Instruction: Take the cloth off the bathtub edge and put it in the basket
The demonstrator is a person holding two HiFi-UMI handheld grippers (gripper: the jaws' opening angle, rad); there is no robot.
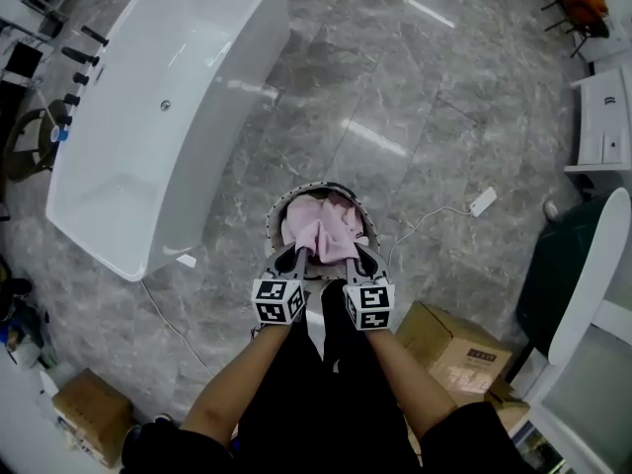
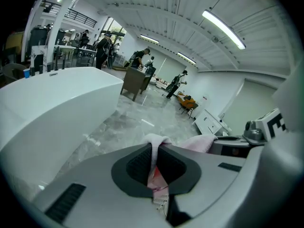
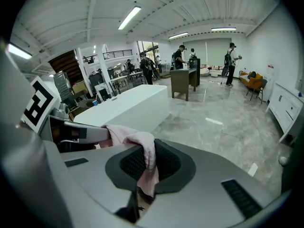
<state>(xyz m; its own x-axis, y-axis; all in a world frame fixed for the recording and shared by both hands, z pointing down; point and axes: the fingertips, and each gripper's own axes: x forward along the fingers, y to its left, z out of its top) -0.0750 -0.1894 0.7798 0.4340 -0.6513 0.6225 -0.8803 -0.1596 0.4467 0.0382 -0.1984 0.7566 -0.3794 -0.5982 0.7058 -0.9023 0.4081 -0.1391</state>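
A pink cloth (image 1: 321,227) hangs bunched over the round basket (image 1: 277,208) on the floor, held up by both grippers side by side. My left gripper (image 1: 297,256) is shut on the cloth's left part; a white-pink fold (image 2: 154,146) shows pinched between its dark pads. My right gripper (image 1: 351,258) is shut on the right part, with pink fabric (image 3: 148,158) draped through its jaws. The white bathtub (image 1: 163,107) stands at the upper left, its rim bare of cloth.
Cardboard boxes (image 1: 454,347) lie at the right of my legs and another box (image 1: 94,413) at the lower left. A white cable with a power strip (image 1: 482,201) trails on the marble floor. A white cabinet (image 1: 600,117) stands at the right. People stand far off in the hall (image 3: 183,56).
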